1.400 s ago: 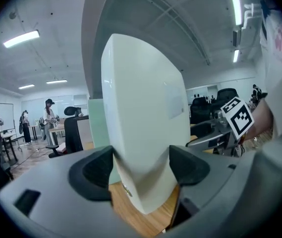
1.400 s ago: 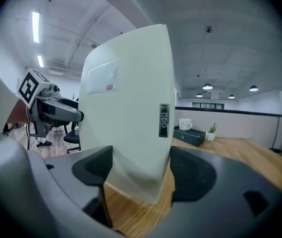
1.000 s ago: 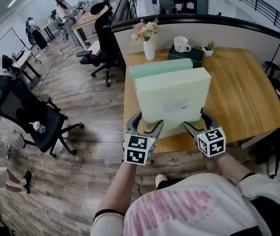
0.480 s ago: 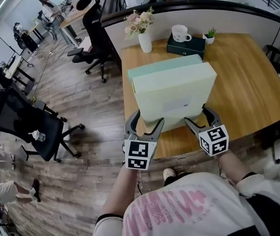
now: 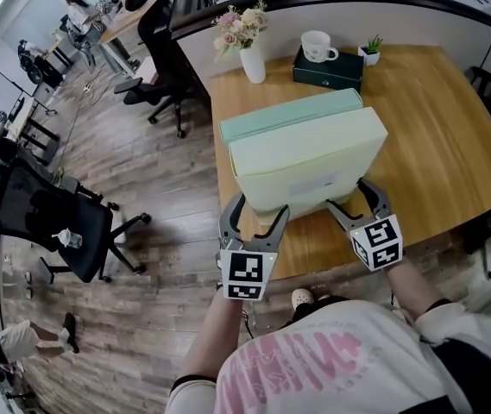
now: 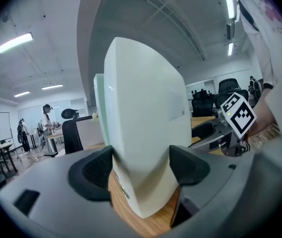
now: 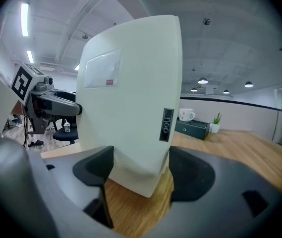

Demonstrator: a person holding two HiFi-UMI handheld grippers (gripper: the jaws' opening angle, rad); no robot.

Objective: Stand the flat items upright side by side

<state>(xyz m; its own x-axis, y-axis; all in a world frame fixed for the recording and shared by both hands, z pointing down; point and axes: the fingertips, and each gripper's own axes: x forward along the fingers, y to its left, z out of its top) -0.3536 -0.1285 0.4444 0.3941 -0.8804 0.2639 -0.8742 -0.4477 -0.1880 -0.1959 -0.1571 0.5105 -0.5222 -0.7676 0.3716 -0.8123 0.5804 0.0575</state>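
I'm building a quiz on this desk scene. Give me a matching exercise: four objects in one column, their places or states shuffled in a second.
1 cream box
2 mint-green box
3 mug
4 vase

a on the dark case
b clamped by left gripper and right gripper
c holding flowers
d standing behind the cream box

Pairs: 1-b, 2-d, 3-a, 4-c

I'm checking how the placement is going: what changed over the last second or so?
The cream box moved in toward the green box standing on the table, now close behind it. Left gripper and right gripper stayed clamped on it; the green box kept its place.
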